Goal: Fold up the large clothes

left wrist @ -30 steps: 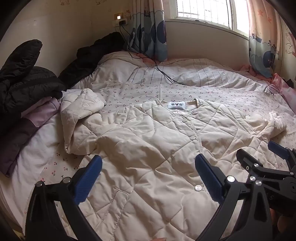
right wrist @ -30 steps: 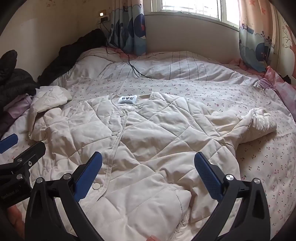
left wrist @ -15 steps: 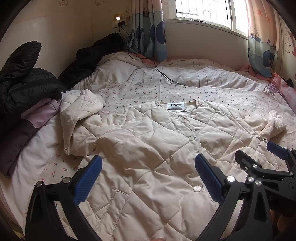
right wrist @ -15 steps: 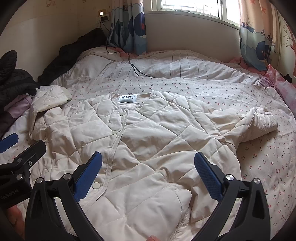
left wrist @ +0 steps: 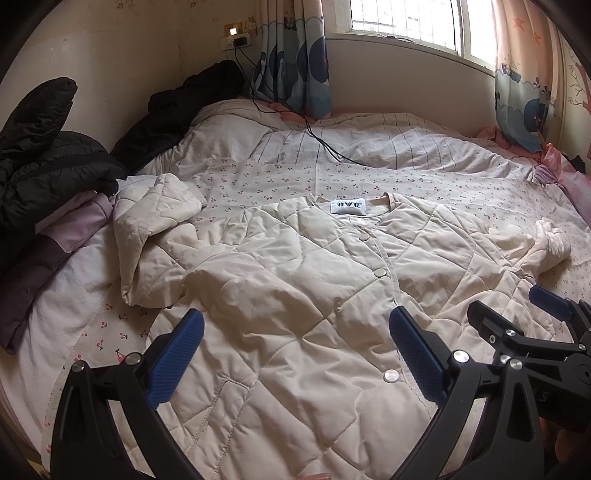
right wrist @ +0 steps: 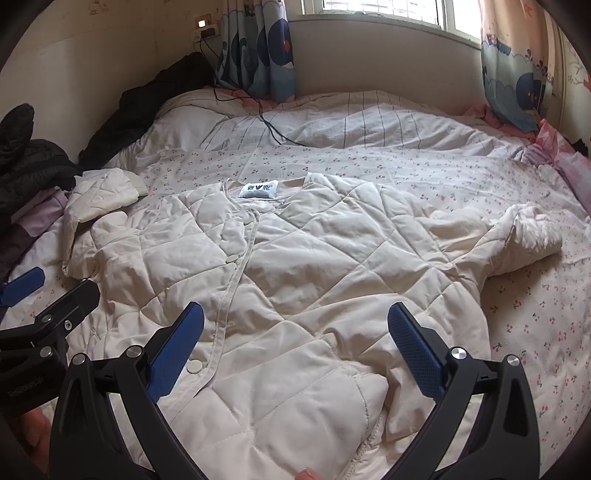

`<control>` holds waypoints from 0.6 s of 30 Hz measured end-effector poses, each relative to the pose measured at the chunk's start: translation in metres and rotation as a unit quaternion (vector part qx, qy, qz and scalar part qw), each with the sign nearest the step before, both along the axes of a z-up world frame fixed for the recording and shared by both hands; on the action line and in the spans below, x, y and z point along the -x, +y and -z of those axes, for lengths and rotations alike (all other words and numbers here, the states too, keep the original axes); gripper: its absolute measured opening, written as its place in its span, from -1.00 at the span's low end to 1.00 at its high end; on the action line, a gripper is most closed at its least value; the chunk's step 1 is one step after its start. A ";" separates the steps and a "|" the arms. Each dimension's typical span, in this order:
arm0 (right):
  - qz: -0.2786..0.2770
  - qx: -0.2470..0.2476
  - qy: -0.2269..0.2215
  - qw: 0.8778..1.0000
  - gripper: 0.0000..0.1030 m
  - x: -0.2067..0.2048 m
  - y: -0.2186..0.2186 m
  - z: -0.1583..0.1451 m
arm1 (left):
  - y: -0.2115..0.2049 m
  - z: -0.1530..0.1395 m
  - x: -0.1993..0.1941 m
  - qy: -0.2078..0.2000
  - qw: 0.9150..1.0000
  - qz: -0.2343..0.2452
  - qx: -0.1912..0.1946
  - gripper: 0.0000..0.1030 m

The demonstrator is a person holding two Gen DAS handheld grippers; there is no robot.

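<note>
Bed (left wrist: 369,173): floral sheet; window and curtains beyond jaws.
Jacket (left wrist: 295,295): cream quilted, spread flat beneath both jaws.
Left gripper (left wrist: 295,345): jaws apart, empty.
Right gripper (right wrist: 295,345): jaws apart, empty.
Change: jacket unmoved since earlier.

Both wrist cameras look side by side from the bed's (left wrist: 369,177) foot toward the window (right wrist: 373,7), sharing the jacket (left wrist: 295,295).

Floral bed (left wrist: 424,177), curtained window (left wrist: 406,18), cream walls (left wrist: 147,44)

Quilted cream cloth jacket (left wrist: 314,295), matt and puffy.
Lying on thin cherry-print cotton bedsheet (right wrist: 406,166); textured blue finger pads (right wrist: 177,343), matt black plastic.
</note>
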State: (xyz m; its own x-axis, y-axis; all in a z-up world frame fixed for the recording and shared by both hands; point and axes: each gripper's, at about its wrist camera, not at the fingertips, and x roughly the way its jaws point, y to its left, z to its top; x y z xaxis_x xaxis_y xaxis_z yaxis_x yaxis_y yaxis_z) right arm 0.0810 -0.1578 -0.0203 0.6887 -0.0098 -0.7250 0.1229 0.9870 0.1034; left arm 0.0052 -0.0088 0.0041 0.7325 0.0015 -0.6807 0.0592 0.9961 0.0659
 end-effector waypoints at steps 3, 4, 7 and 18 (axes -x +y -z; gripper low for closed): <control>0.003 -0.054 0.004 0.999 0.87 -0.002 -0.022 -0.008 | 0.000 0.007 -0.005 0.008 1.000 -0.002 0.008 0.87; 0.010 -0.074 0.000 0.997 0.87 -0.002 -0.034 -0.014 | 0.000 0.008 -0.007 0.010 1.000 -0.003 0.011 0.87; 0.070 -0.134 -0.023 0.988 0.87 0.006 -0.099 -0.032 | -0.001 0.009 -0.011 0.007 1.000 -0.010 0.011 0.87; 0.307 0.092 0.117 0.940 0.87 -0.119 -0.337 -0.040 | -0.003 0.027 -0.023 0.026 0.999 -0.025 0.009 0.87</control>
